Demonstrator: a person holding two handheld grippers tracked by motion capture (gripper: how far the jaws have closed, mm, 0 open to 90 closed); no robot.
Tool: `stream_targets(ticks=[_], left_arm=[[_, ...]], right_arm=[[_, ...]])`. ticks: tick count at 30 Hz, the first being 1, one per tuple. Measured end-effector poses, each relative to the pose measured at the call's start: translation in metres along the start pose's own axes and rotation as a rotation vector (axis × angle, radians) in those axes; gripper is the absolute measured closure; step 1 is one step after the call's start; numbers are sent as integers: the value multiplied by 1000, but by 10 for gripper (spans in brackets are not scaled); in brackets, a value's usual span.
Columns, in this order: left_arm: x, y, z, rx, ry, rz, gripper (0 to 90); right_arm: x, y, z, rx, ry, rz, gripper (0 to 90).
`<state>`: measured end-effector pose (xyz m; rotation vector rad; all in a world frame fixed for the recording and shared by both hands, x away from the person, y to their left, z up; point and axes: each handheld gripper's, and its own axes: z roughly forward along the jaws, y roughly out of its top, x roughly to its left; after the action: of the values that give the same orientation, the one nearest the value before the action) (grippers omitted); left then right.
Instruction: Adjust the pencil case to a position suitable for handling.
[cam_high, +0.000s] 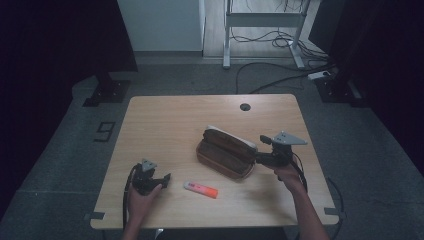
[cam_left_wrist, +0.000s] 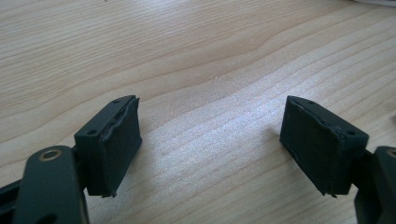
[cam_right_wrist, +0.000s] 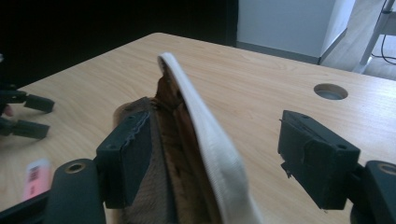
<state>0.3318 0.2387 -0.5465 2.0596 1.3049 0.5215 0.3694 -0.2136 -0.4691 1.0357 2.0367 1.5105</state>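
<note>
1. Brown pencil case (cam_high: 226, 153) lies open mid-surface (cam_high: 165, 120), its cream-lined lid between the right tongs' (cam_right_wrist: 215, 154) spread jaws, unpinched.
2. Left tongs (cam_left_wrist: 210, 144) spread wide over bare wood, near the pink-orange highlighter (cam_high: 200, 189).

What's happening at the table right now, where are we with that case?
A person works a gripper in each hand over a wooden table. The right gripper is at the end of the brown pencil case, its jaws open astride the raised white-edged flap, not pinching it. The left gripper sits open over bare tabletop, holding nothing. A pink and orange highlighter lies on the table in front of the case, between the two hands.
</note>
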Motion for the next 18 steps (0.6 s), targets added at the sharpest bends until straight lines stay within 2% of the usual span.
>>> stream_targets(ticks=[10,18], left_arm=[[0,0,0,0,1,-1,203],[-1,0,0,0,3,-2,204]], right_arm=[[23,-18,-10,1,12,-10,278],[34,-35,-9,5,41,-1,296]])
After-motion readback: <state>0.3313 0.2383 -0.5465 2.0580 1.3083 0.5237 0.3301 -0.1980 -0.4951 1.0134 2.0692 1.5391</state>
